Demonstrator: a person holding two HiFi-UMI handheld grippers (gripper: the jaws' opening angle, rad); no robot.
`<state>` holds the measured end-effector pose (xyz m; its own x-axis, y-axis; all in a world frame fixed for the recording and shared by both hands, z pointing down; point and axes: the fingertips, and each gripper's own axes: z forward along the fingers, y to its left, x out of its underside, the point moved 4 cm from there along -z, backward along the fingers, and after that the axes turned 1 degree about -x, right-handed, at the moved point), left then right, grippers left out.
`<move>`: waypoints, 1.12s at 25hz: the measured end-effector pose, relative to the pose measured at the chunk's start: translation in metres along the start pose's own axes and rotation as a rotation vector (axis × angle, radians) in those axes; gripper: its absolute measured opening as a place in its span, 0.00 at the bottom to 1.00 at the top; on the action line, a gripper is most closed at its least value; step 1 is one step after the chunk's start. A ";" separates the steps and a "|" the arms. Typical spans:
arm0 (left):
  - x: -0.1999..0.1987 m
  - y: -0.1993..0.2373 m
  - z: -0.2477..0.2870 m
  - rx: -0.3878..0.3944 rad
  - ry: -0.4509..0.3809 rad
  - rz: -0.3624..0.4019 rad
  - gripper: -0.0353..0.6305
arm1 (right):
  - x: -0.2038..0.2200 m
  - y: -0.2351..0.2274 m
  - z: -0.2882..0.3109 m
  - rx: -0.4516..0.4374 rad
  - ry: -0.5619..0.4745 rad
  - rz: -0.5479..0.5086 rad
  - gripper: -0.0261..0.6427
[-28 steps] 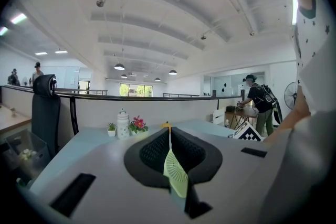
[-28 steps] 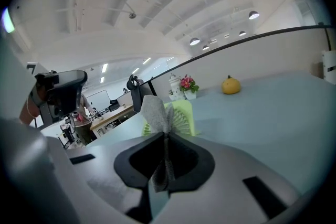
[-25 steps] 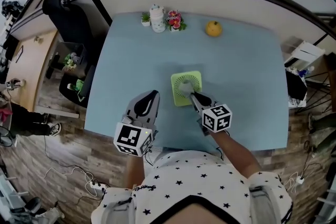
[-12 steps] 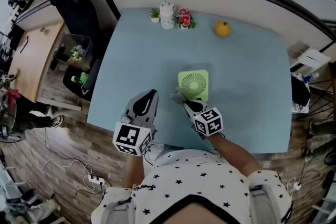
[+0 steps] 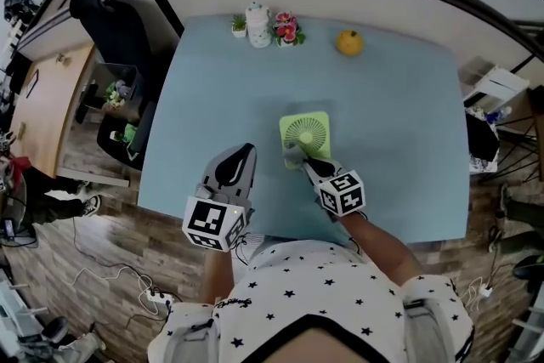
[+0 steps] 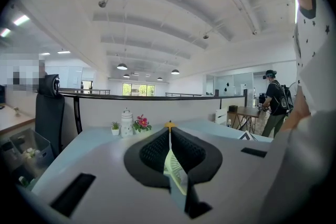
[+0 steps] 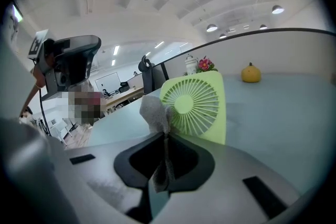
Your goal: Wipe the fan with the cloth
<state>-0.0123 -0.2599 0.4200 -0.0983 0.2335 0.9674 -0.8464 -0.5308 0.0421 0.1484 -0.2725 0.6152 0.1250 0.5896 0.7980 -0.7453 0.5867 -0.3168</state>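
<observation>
1. Fan: a pale green square one with a round grille. It sits on the blue table just ahead of the right gripper. Its grille faces the jaws in the right gripper view, slightly to the right of their line. I cannot tell whether it lies flat or leans back.
2. Right jaws are clenched on the grey cloth. A crumpled wad sticks out past the tips and looks to be touching the fan's near-left edge.
3. Left gripper has its jaws pressed together with nothing in them. It is held apart from the fan, which sits ahead and to the right of its tips.
4. Step in hand, as I judge it: wiping the grille and frame, starting from the edge nearest the jaws.
5. To do it well:
   - Lead with the cloth wad, not the jaw tips, so that only fabric meets the plastic.
   - Sweep away from the jaws across the grille, then back along the frame.
   - Press lightly, because the fan looks light and may slide or tip away from the tips.
   - If it shifts, bring the idle left jaws to its far-left side as a stop.
6. Keep the clench firm, since a loose cloth could snag in the grille slots.
</observation>
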 end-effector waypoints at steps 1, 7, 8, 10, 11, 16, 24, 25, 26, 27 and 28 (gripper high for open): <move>-0.001 -0.002 0.002 0.008 0.000 0.002 0.10 | 0.001 -0.004 -0.003 0.012 -0.003 0.007 0.08; -0.005 -0.013 0.016 0.053 0.000 0.014 0.10 | 0.007 -0.030 -0.025 0.084 -0.021 0.054 0.08; -0.006 -0.015 0.018 0.059 0.000 0.017 0.10 | 0.009 -0.034 -0.028 0.096 -0.023 0.064 0.08; -0.007 -0.017 0.022 0.072 0.001 0.022 0.10 | 0.013 -0.040 -0.033 0.116 -0.025 0.080 0.08; -0.008 -0.019 0.024 0.077 0.001 0.024 0.10 | 0.015 -0.042 -0.035 0.124 -0.024 0.085 0.08; -0.010 -0.025 0.027 0.096 0.003 0.034 0.10 | 0.026 -0.045 -0.040 0.146 -0.017 0.102 0.08; -0.011 -0.032 0.030 0.115 0.004 0.043 0.10 | 0.006 -0.035 -0.052 0.102 -0.132 0.183 0.08; -0.011 -0.033 0.030 0.117 0.005 0.044 0.10 | -0.002 -0.033 -0.055 0.094 -0.159 0.192 0.08; -0.011 -0.033 0.031 0.118 0.006 0.045 0.10 | -0.010 -0.031 -0.059 0.085 -0.188 0.196 0.08; -0.011 -0.033 0.032 0.118 0.005 0.045 0.10 | -0.020 -0.030 -0.063 0.077 -0.218 0.198 0.08; -0.011 -0.033 0.032 0.118 0.004 0.046 0.10 | -0.030 -0.028 -0.067 0.069 -0.249 0.197 0.08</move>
<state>0.0340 -0.2711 0.4160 -0.1383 0.2099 0.9679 -0.7733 -0.6335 0.0269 0.2099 -0.2692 0.5659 -0.1841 0.5288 0.8285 -0.7830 0.4306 -0.4488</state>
